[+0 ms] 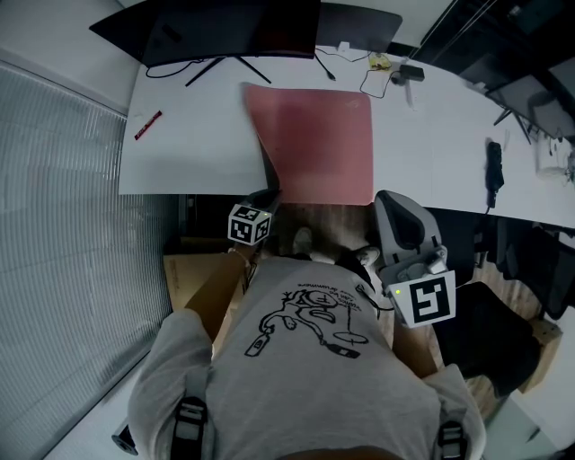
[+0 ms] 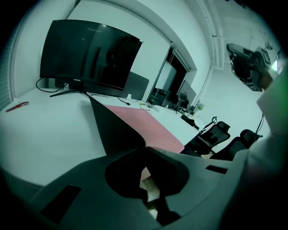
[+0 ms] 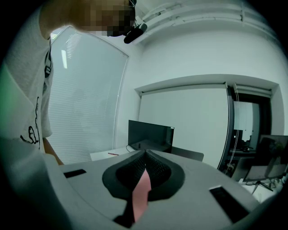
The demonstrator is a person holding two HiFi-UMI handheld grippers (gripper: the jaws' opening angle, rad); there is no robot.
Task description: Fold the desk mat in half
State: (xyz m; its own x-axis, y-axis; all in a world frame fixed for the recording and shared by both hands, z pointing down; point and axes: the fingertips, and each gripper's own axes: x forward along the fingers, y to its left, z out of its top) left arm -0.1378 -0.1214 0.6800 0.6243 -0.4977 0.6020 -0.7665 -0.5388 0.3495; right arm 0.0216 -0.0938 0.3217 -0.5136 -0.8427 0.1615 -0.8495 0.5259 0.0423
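Note:
A pink desk mat (image 1: 314, 135) with a black underside lies on the white desk (image 1: 189, 153). Its near left edge is raised, so the dark underside (image 2: 112, 130) shows. My left gripper (image 1: 268, 193) is shut on that near left corner; in the left gripper view the mat rises straight out of the closed jaws (image 2: 145, 146). My right gripper (image 1: 382, 202) sits at the mat's near right corner. In the right gripper view its jaws (image 3: 145, 155) are shut with a pink strip of mat (image 3: 141, 193) pinched between them.
A dark monitor (image 1: 225, 27) stands at the desk's back edge, with cables (image 1: 377, 67) to its right. A red pen (image 1: 148, 124) lies at the far left. A black object (image 1: 494, 166) rests on the right desk. Office chairs (image 2: 216, 132) stand beyond.

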